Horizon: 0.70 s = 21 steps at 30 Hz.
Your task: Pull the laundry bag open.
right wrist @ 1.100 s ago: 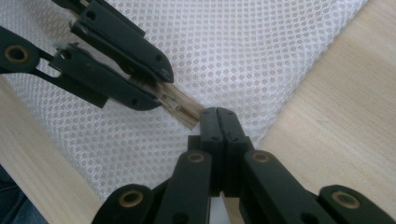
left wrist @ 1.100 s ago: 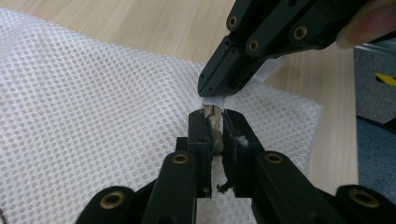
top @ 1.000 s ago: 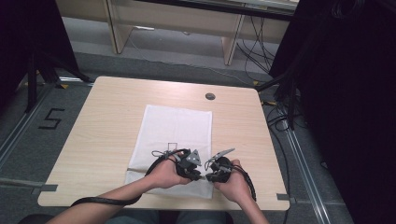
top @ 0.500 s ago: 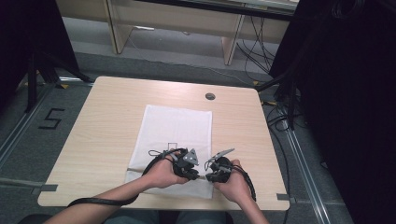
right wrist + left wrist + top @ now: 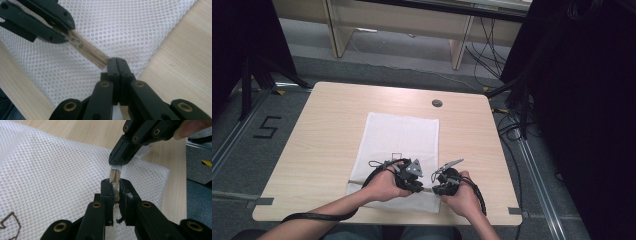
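Mesh bag lies unmoved since before; left gripper and right gripper stay clamped on its zipper.

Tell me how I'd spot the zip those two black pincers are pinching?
Start at the wooden table and find the white mesh bag lying flat in its middle. Follow the bag to its near edge, where the left gripper and right gripper meet. The zip is the narrow tan strip between them, the only beige band on the white netting.
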Motion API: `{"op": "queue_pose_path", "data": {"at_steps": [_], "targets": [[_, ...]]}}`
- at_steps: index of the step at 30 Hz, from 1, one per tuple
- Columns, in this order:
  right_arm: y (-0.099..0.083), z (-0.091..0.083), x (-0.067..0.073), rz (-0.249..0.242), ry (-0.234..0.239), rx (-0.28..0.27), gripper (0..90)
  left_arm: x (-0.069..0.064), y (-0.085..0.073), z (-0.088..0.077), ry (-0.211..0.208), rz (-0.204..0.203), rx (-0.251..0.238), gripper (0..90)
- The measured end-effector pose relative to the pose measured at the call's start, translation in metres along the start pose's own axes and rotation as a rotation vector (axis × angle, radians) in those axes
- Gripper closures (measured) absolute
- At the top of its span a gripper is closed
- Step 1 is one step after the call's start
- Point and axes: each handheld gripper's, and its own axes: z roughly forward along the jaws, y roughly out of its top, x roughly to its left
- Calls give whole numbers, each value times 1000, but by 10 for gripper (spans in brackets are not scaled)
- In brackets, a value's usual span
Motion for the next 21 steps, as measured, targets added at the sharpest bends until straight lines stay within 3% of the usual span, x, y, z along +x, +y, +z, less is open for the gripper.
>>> {"op": "queue_pose_path", "data": {"at_steps": [3,5,10,21], "targets": [[0,-1,2,23,2,14,900,0,0,0,0,6,4,818],[0,0,0,0,-2,0,900,0,-1,0,1,9,8,818],[0,0,1,16,4,4,900,0,-2,-3,4,0,7,818],[0,0,1,3,2,0,900,1,-3,-7,4,13,9,818]]}}
